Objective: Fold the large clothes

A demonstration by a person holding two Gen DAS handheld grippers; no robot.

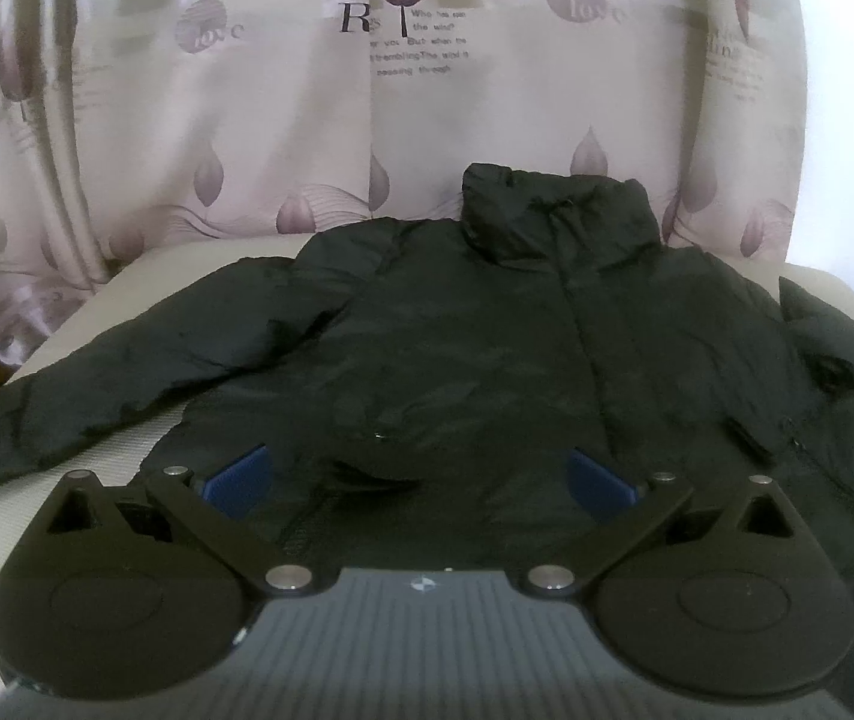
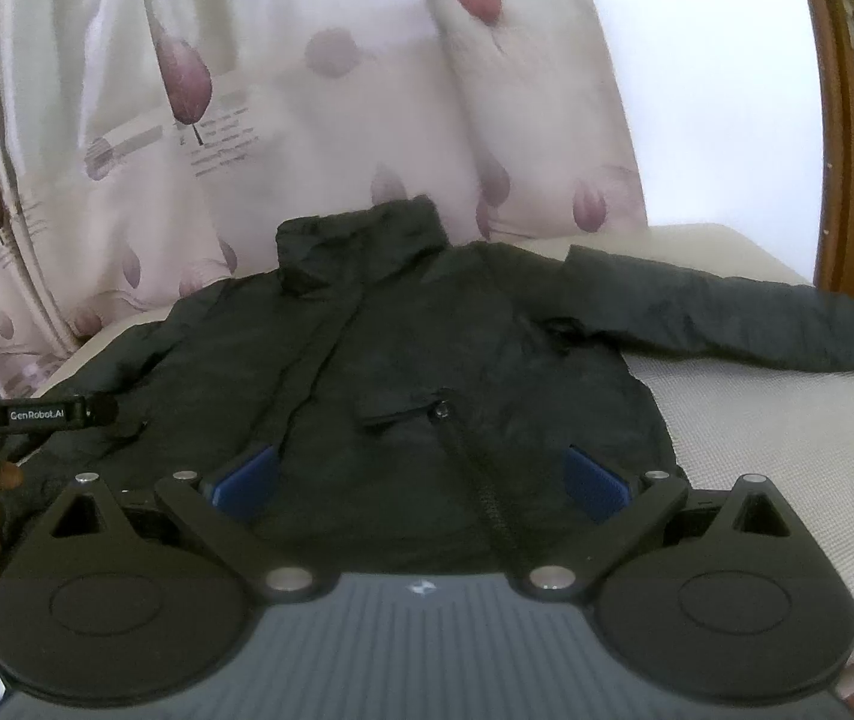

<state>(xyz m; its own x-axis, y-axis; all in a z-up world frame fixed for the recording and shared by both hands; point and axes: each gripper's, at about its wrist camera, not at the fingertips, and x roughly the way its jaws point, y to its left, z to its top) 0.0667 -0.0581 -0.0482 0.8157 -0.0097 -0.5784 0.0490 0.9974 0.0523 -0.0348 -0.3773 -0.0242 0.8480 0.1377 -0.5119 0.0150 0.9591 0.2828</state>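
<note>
At both frame edges, the black jacket (image 1: pixel 457 330) sleeves run off.

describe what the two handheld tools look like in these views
Both match: the left tool and the right tool each have two blue ribbed pads on black linkage arms with silver pivot pins, two round black discs, and a grey ribbed body with a small white emblem. The right view shows "GenRobot.AI" lettering on the left tool's side.
</note>
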